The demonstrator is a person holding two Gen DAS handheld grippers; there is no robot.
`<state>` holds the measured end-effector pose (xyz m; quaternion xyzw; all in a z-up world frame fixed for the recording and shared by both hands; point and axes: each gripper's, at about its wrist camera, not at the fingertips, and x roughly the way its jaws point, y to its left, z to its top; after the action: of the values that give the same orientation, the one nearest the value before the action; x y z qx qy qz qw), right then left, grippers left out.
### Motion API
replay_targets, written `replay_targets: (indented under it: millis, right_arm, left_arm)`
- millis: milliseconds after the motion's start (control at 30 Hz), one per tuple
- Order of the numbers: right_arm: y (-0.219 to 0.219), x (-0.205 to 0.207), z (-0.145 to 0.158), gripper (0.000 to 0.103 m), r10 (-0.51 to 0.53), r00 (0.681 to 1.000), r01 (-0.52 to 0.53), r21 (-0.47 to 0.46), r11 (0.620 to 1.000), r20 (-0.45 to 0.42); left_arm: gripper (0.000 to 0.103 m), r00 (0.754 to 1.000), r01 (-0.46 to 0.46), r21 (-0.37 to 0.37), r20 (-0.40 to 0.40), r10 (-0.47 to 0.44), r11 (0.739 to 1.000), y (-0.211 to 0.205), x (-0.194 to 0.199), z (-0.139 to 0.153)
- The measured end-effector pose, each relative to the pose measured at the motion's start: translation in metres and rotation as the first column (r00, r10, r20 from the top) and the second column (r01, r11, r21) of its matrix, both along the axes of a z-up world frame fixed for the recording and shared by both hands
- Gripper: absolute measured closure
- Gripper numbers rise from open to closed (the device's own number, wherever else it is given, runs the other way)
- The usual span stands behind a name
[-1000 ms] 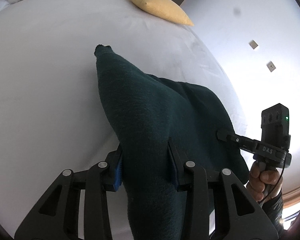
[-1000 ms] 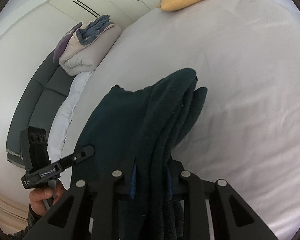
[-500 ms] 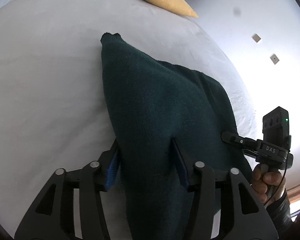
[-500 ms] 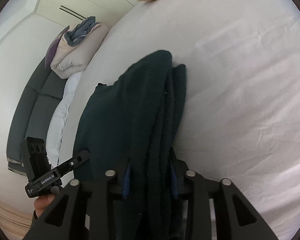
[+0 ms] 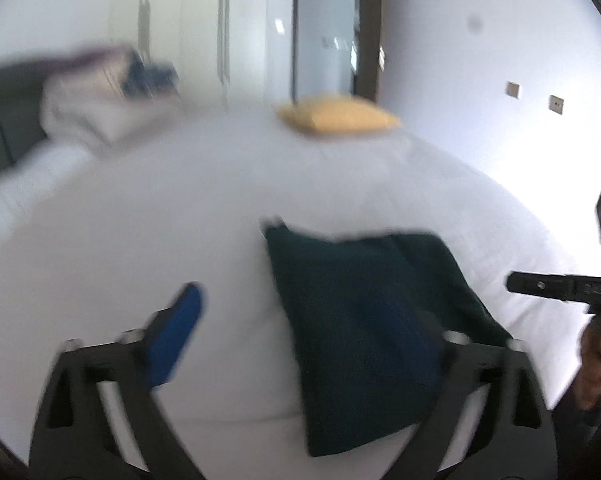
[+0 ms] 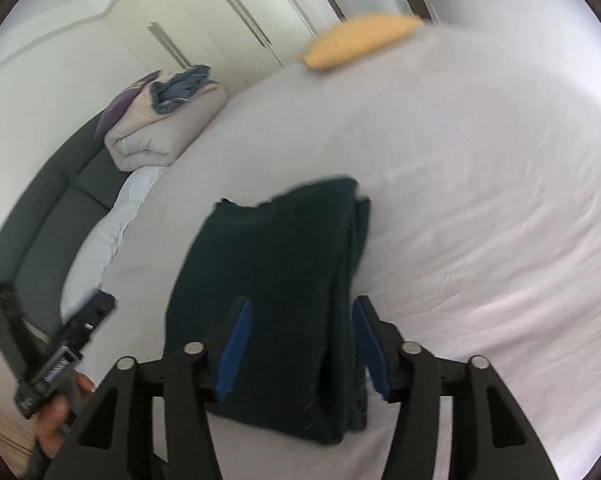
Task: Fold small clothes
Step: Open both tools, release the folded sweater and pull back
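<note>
A dark green folded garment [image 5: 364,320] lies flat on the white bed [image 5: 160,220]; it also shows in the right wrist view [image 6: 276,280]. My left gripper [image 5: 300,332] is open, its jaws wide apart, the left blue pad [image 5: 176,336] over bare sheet and the right finger over the garment. My right gripper [image 6: 300,344] is open, its blue pads [image 6: 234,354] standing either side of the garment's near edge without pinching it. Both views are motion-blurred.
A yellow pillow [image 5: 336,114] lies at the far end of the bed, also in the right wrist view [image 6: 360,40]. A pile of folded bedding [image 6: 160,124] sits on a dark sofa [image 6: 40,232] to the left. Wardrobe doors [image 5: 228,32] stand behind.
Both grippers have let go of the garment and opened. The garment now lies flat on the bed. Both grippers have pulled back and tilted up, showing more of the room.
</note>
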<state>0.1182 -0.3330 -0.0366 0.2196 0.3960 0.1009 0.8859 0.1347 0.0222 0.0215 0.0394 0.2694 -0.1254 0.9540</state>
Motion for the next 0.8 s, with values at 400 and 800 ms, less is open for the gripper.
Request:
replay_targets:
  millis: [400,800]
  right_arm:
    - [0.053,-0.093,0.107,0.0,-0.005,0.905,0.12,-0.246,0.962,0.424]
    - [0.063,-0.12,0.141,0.0,-0.056,0.885,0.254,-0.377,0.891,0.463]
  left_arm:
    - [0.0,0.981,0.034,-0.023,0.191,-0.029,0.999,0.001,-0.1,0.09]
    - [0.0,0.995,-0.081,-0.023,0.049,0.082,0.996,0.012,-0.112,0.081]
